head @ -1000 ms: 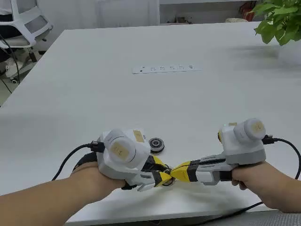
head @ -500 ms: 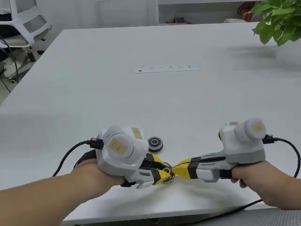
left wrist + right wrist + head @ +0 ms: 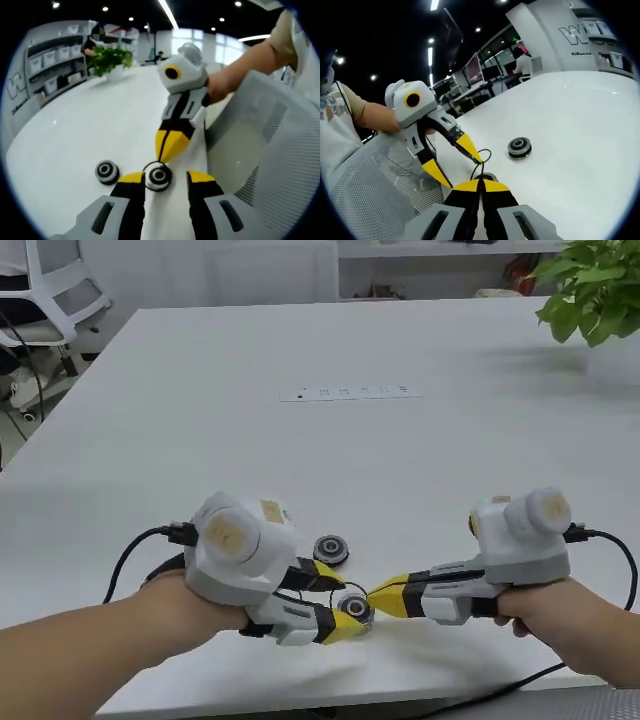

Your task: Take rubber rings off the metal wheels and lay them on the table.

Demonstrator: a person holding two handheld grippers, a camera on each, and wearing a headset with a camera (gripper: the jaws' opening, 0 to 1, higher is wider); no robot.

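**Desk:** Where is the wheel you're working on?

**Operator:** It's close to the near edge of the counter (image 3: 300, 460), about midway along it. In my left gripper view the metal wheel (image 3: 159, 176) sits between the two yellow-tipped jaws of my left gripper (image 3: 348, 600).

**Desk:** Is that gripper clamped on it?

**Operator:** No. The jaws stand apart, wider than the wheel. The wheel lies against one jaw tip and there's a clear gap to the other.

**Desk:** And the other side?

**Operator:** My right gripper (image 3: 480, 186) comes in from the opposite direction, its tips just beside the wheel. Its jaws are pressed together. A thin black rubber ring (image 3: 488, 152) loops up from those tips, so I read it as pinched there. In my left gripper view the same thin loop runs from the wheel's rim to the right gripper's point.

**Desk:** Is the ring free of the wheel?

**Operator:** I can't tell. The loop is too fine to follow all the way round.

**Desk:** Anything else on the counter?

**Operator:** A second wheel (image 3: 330, 548) lies flat just beyond the grippers, a little farther from the near edge and apart from both. A white power strip (image 3: 350, 392) lies well beyond it, out toward the middle. A leafy plant (image 3: 590, 290) stands at the far right corner.
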